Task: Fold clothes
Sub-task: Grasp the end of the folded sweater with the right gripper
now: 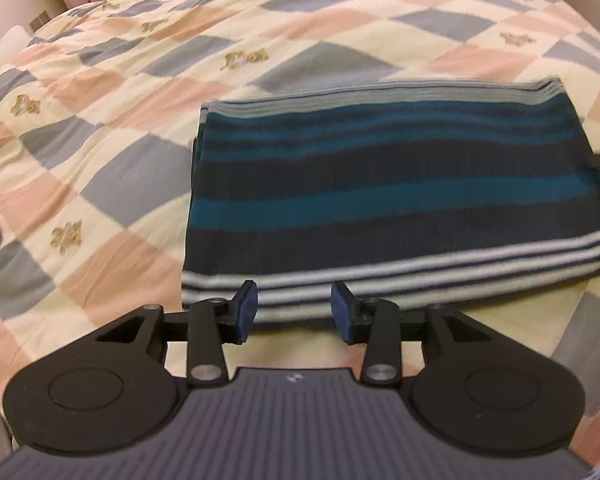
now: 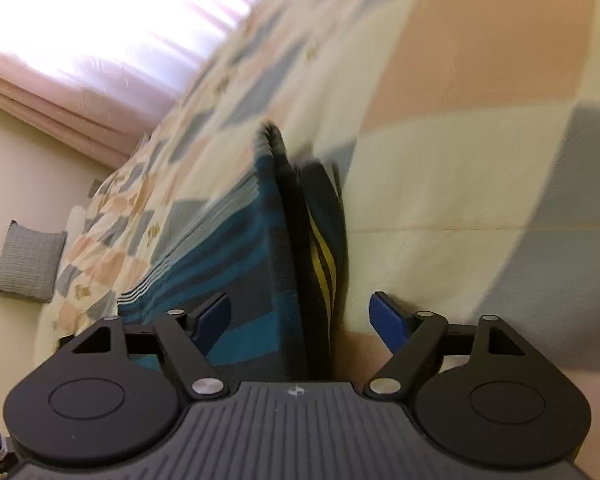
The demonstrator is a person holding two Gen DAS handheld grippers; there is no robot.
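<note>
Striped garment (image 1: 396,200) lies folded on the checked quilt (image 1: 140,80). Left gripper (image 1: 294,312) is parted, empty, at its near hem. Right gripper (image 2: 300,320) gapes wide over the right edge, gripping nothing. Better to pinch all layers together before folding.

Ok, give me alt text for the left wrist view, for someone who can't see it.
A folded striped garment, in dark navy, teal and white bands, lies flat on a checked bedspread of pink, grey and cream. The left gripper is open just above the garment's near white-striped edge, its blue-padded fingers holding nothing.
</note>
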